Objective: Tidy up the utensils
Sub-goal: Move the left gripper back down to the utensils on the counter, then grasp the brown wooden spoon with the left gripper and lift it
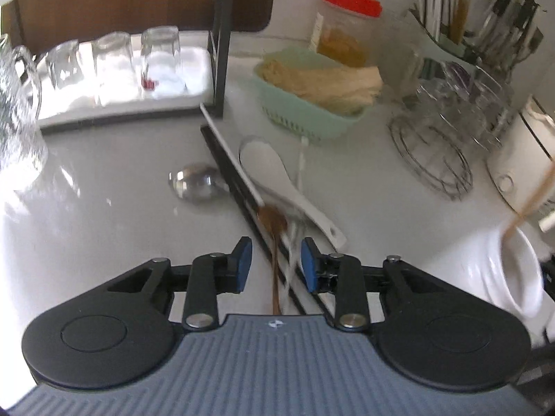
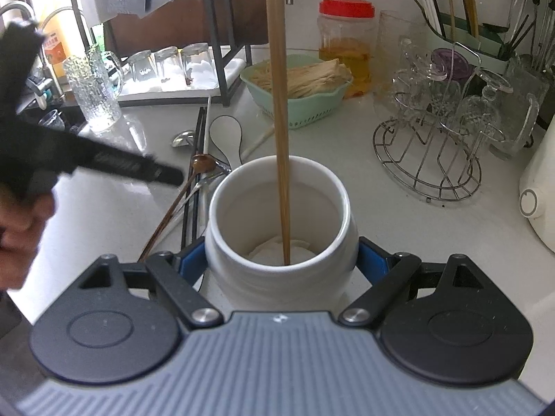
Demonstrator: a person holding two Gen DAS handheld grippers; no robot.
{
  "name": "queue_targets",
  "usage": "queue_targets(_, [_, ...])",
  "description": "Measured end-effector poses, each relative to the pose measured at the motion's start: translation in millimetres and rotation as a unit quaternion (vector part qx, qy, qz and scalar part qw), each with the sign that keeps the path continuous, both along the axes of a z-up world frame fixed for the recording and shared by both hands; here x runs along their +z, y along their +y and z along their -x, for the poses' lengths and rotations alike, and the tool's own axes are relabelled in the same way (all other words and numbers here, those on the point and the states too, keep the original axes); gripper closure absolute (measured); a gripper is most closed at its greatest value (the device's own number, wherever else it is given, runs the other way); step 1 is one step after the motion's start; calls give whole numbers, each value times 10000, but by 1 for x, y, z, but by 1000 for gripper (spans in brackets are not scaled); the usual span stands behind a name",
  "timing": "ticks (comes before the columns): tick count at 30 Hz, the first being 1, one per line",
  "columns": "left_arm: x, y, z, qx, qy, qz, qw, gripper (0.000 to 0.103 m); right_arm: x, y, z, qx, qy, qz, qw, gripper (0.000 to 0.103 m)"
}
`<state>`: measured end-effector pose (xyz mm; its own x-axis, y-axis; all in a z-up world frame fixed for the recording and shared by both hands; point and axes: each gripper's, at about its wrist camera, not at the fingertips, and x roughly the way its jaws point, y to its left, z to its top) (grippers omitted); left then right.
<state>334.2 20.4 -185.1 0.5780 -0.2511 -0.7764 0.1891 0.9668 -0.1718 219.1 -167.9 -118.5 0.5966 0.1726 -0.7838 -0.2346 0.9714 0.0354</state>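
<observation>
Right gripper (image 2: 281,263) clamped on the white ceramic utensil jar (image 2: 281,215), blue pads against both sides; brown chopsticks (image 2: 279,104) standing upright inside. Left gripper (image 1: 276,265) held over the utensil pile with fingers apart and nothing pinched, a brown wooden spoon (image 1: 274,222) and black chopsticks (image 1: 236,187) lying between them on the white tabletop (image 1: 104,215). Just beyond, a white rice paddle (image 1: 277,176) and a steel spoon (image 1: 194,182). Farther off, a green basket (image 1: 312,104) and a red-lidded plastic jar (image 1: 347,27).
</observation>
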Motion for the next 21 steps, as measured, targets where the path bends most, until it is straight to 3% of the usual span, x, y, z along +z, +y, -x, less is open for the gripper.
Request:
queue_targets(6, [-7, -17, -17, -109, -186, -364, 9991, 68, 0, -3, -1, 153, 21, -23, 9999, 12])
queue_targets(10, [-17, -34, -21, -251, -175, -945, 9951, 68, 0, -5, -2, 219, 30, -45, 9997, 12])
queue_targets(21, [-24, -44, -36, -344, -63, -1395, 9896, 68, -1, -6, -2, 286, 17, -75, 9996, 12])
